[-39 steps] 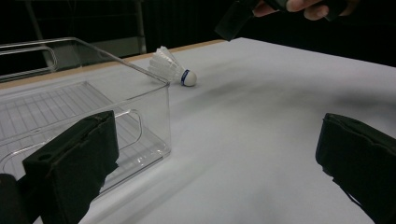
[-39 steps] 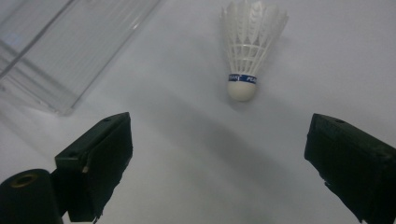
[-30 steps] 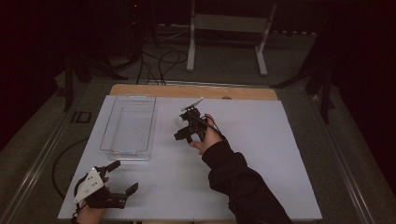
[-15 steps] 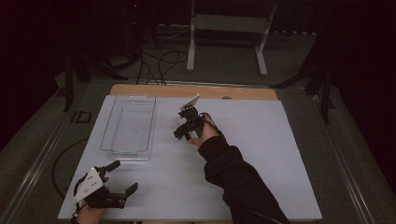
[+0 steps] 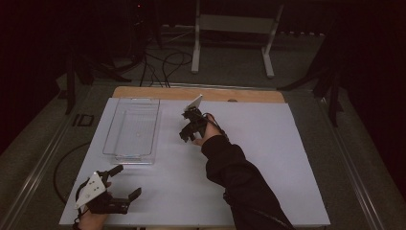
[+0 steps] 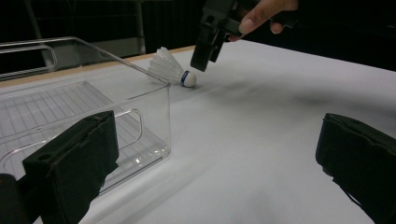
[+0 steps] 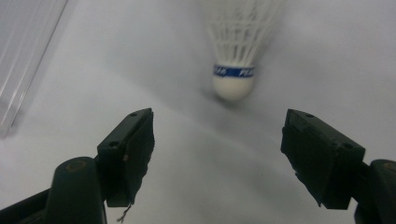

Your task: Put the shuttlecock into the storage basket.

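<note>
A white feathered shuttlecock (image 7: 236,60) with a blue band lies on its side on the white table sheet, cork toward my right gripper (image 7: 217,135). The cork sits just ahead of the fingertips, not between them. That gripper's jaws have just been closing but still stand apart, with nothing held. In the left gripper view the right gripper (image 6: 201,60) hangs nose-down just above the shuttlecock (image 6: 175,72). In the high view it (image 5: 187,135) is mid-table beside the clear bin (image 5: 130,155). My left gripper (image 5: 127,181) rests open at the near left corner, empty (image 6: 215,154).
The empty clear plastic bin (image 6: 154,107) stands left of the shuttlecock, its edge at the left of the right gripper view (image 7: 28,56). The white sheet (image 5: 268,158) covers the table. A metal stand (image 5: 234,28) and cables lie on the floor beyond the far edge.
The right gripper has sunk a little toward the table and shifted slightly left, and its jaws have narrowed. The left gripper has not moved.
</note>
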Available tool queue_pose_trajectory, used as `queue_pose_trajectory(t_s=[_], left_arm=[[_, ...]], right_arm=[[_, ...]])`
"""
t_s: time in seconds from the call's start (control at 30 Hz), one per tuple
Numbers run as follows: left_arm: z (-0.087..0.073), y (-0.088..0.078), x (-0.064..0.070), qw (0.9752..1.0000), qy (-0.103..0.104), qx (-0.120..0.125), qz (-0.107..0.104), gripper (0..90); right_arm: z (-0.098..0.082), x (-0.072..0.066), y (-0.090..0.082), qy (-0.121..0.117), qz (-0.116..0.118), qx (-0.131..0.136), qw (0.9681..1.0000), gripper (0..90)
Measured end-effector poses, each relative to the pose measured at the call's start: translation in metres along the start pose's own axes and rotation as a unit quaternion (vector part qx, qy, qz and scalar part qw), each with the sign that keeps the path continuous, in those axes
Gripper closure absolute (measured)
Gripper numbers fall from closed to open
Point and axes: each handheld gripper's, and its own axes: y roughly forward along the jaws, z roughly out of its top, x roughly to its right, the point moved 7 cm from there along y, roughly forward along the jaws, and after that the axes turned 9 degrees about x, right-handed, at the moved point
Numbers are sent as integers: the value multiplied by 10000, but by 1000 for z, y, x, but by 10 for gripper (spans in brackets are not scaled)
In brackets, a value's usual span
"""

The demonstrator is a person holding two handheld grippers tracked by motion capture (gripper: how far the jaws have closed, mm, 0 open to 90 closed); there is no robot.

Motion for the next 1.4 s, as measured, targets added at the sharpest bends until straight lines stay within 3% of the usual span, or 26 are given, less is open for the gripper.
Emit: queue_pose_trajectory(t_s=[0.2, 0.5, 1.13, 1.4], left_arm=[[0, 0, 0, 10000, 11, -11, -5, 2], [0, 0, 0, 10000, 13, -1, -19, 2], [-1, 0, 1, 10000, -22, 22, -73, 2], [-1, 0, 1, 10000, -13, 10, -79, 2]], right_arm=[[2, 2, 7, 148, -32, -81, 9999, 326], [3, -3, 21, 76, -98, -173, 9998, 384], [10, 4, 37, 71, -293, -261, 9992, 488], [9, 6, 43, 41, -463, -336, 9984, 652]])
